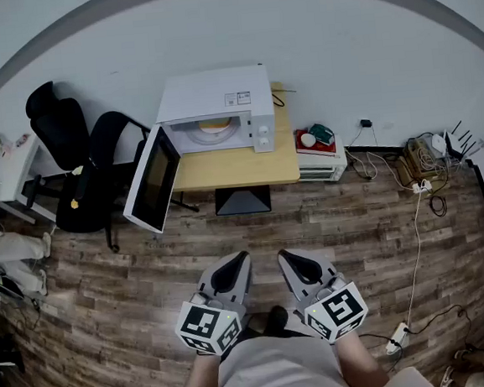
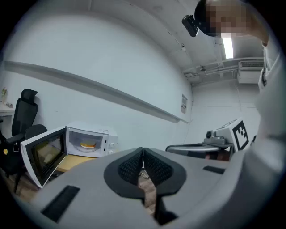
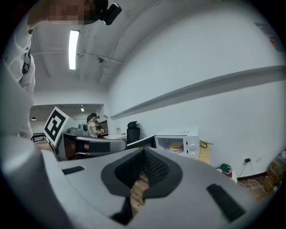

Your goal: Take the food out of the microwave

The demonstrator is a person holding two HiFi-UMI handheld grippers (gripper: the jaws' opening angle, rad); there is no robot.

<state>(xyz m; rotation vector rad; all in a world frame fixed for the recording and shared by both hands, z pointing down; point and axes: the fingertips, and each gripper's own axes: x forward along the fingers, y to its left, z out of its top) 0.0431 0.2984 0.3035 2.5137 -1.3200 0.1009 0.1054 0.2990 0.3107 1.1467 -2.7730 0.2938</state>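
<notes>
Standing well back from the microwave [image 1: 218, 115], across a stretch of wood-plank floor [image 1: 312, 224], the person holds both grippers low and side by side, pointed toward its open front. Left gripper [image 1: 238, 263]: jaws pressed together, nothing between them. Right gripper [image 1: 290, 260]: the same, tips meeting, nothing pinched. The microwave sits on a small wooden table [image 1: 261, 168] against the white wall. Its door [image 1: 151, 181] hangs wide open to the left and reaches out past the table's front edge on that side. Left of the microwave, black office chairs [image 1: 84, 164] crowd close to the open door. Below the microwave, under the table, there is a dark flat panel [image 1: 243, 200]. Right of the microwave, on the floor, stands a white unit [image 1: 324, 169] with a red box [image 1: 309, 140] on top, and cables [image 1: 409, 174] lie farther right. The food [image 1: 213, 125] is inside the microwave: a flat, round, orange-yellow piece lying low in the white cavity, in plain sight through the open front.
</notes>
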